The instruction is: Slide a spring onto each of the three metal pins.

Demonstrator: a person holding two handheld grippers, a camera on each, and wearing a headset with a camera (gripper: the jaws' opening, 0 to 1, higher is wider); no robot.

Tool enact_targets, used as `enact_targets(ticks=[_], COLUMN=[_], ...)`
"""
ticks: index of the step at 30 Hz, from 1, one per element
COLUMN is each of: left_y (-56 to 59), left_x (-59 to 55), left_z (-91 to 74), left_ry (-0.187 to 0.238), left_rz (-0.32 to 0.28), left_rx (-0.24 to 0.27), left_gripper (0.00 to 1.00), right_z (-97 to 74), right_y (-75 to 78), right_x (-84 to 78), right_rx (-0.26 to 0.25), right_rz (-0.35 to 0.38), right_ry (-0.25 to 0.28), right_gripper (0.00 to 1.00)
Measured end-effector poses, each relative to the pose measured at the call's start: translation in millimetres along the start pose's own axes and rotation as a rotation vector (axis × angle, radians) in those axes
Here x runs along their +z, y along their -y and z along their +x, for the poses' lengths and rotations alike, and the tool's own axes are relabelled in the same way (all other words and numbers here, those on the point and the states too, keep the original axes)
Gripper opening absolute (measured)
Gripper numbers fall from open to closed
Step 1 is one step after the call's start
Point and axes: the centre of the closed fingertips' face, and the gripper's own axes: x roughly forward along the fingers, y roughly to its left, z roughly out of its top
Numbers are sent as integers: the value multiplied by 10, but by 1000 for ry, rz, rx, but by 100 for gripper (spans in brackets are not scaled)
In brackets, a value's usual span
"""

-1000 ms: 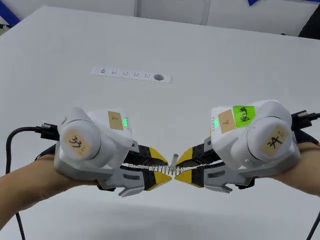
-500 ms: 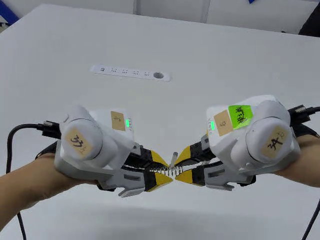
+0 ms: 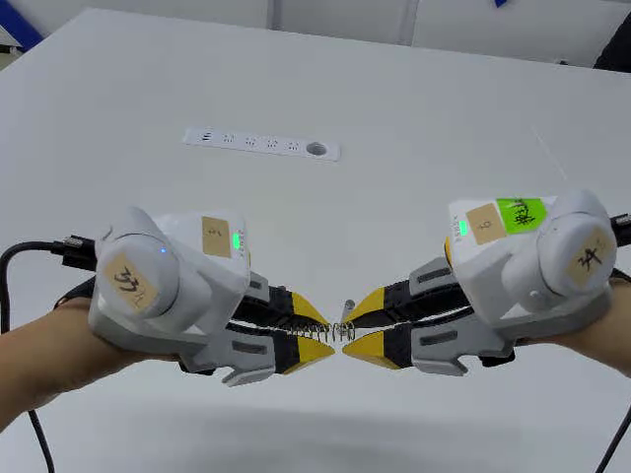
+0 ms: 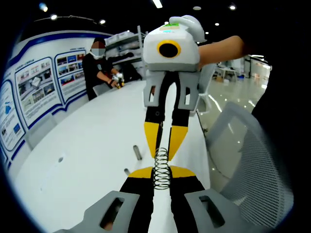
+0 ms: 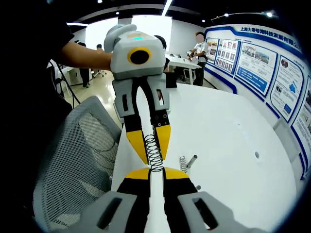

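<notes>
- The spring (image 3: pixel 332 332) isn't on a pin yet. It hangs in the air over the near edge of the tabletop (image 3: pixel 414 118), stretched between the two sets of yellow tips.
- The left gripper (image 4: pixel 161 175) is clamped on one end of the coil. The right gripper (image 5: pixel 151 175) looks pinched down on the other end (from its own view the tips meet right where the coil stops).
- The key bit is that the spring's long axis runs side to side, roughly level, from one gripper to the other. The pin (image 3: pixel 345 309) stands upright on the tabletop just beyond the tips, towards the far edge.
- So the coil probably has to be let go by one side and tipped upright before its open end can drop over a pin.
- In the right gripper view a bare pin (image 5: pixel 192 160) leans beside what looks like a coil already standing (image 5: pixel 183 164); both are just beside that gripper's tips.
- Neither gripper is clearly nearer, since the pins sit about midway between them.
</notes>
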Motion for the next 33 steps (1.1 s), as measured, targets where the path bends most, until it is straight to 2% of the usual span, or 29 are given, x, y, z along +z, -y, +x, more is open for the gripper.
enact_targets(ticks=[4, 10, 20, 31, 33], left_y=[19, 30, 20, -9, -34], left_x=[96, 129, 102, 149, 155], left_z=[-36, -75, -54, -18, -12], left_ry=[40, 60, 41, 53, 54], left_rz=[-9, -21, -15, -17, -16], left_rx=[-12, -21, -20, -6, 7], left_gripper=[11, 11, 11, 11, 11], right_z=[-10, -59, -108, -150, -150], right_y=[-30, -49, -70, -55, -38], right_x=[80, 173, 335, 538, 566], right_rx=[33, 67, 73, 53, 30], right_rz=[60, 121, 170, 206, 189], right_ry=[67, 142, 212, 296, 301], right_gripper=[10, 10, 11, 12, 11])
